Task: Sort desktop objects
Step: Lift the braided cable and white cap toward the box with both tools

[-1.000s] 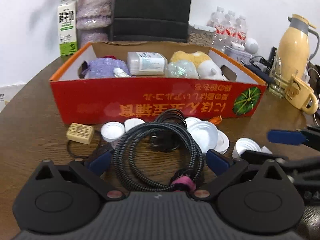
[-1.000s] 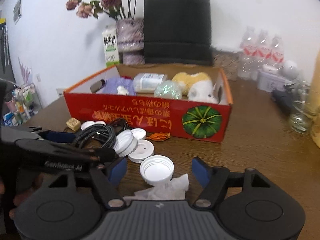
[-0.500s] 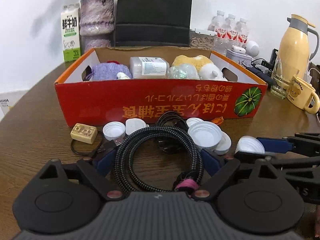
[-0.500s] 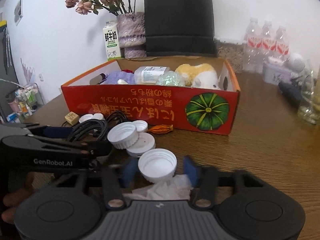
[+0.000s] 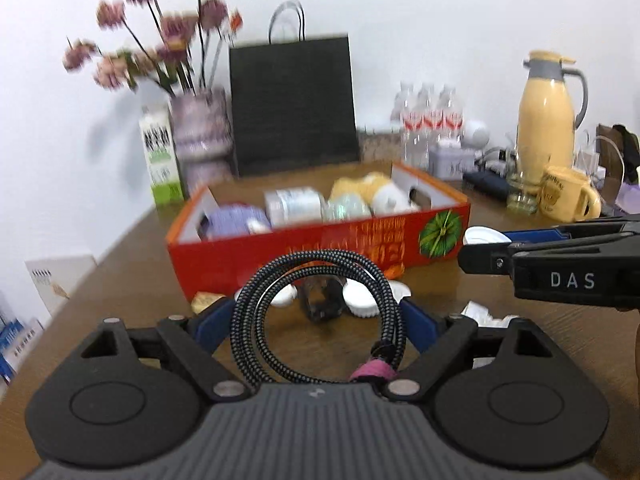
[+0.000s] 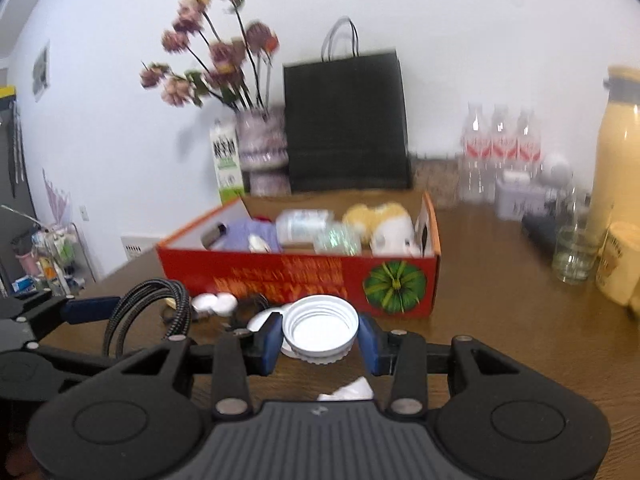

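My left gripper (image 5: 316, 320) is shut on a coiled black braided cable (image 5: 320, 268) with a pink tie and holds it lifted above the table. The cable also shows in the right wrist view (image 6: 152, 304). My right gripper (image 6: 320, 338) is shut on a white jar lid (image 6: 320, 328), raised off the table; the lid also shows in the left wrist view (image 5: 482, 236). A red cardboard box (image 6: 304, 276) stands ahead on the table with a purple cloth, a bottle and plush toys inside. Several white lids (image 5: 360, 298) lie in front of it.
A crumpled tissue (image 6: 348, 390) lies below my right gripper. A small tan block (image 5: 202, 300) lies left of the lids. Behind the box stand a black paper bag (image 5: 292, 108), a flower vase, a milk carton and water bottles. A yellow jug (image 5: 546, 120), a glass and a mug stand at the right.
Both grippers have risen from the table. The left closed on the cable and lifted it. The right closed on the white lid and lifted it off the tissue.
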`<state>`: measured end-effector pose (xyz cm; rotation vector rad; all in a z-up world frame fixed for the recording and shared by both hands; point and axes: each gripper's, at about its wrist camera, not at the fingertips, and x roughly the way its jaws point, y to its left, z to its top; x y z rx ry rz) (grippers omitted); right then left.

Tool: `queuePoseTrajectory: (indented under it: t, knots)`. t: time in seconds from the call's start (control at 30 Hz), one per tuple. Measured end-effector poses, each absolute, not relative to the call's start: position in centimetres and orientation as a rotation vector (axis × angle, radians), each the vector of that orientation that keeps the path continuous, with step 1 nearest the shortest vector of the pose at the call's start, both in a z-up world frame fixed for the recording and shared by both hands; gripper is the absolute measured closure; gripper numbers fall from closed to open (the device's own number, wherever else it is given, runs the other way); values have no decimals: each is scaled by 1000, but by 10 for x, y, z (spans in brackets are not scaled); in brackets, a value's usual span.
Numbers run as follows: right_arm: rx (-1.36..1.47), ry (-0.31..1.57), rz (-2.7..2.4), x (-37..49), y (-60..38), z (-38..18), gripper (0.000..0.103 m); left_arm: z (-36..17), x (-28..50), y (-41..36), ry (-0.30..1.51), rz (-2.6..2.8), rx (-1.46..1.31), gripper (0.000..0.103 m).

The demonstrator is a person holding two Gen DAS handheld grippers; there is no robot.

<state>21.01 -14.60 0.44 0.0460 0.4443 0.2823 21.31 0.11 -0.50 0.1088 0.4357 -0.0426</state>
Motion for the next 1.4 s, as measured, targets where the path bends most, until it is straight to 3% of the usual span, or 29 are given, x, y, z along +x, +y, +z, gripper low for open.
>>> queuePoseTrajectory:
  t: [0.4,0.77,1.4]
  knots:
    - [24,461,366,106,-138,26,64,37,105,26,374,-124,37,13]
    - [23,479,404,14,-124,27,64,23,26,44,425,-160,-6,13]
    - [74,616,379,43,-120,-14,64,-10,60,47,535,-172,-28,13]
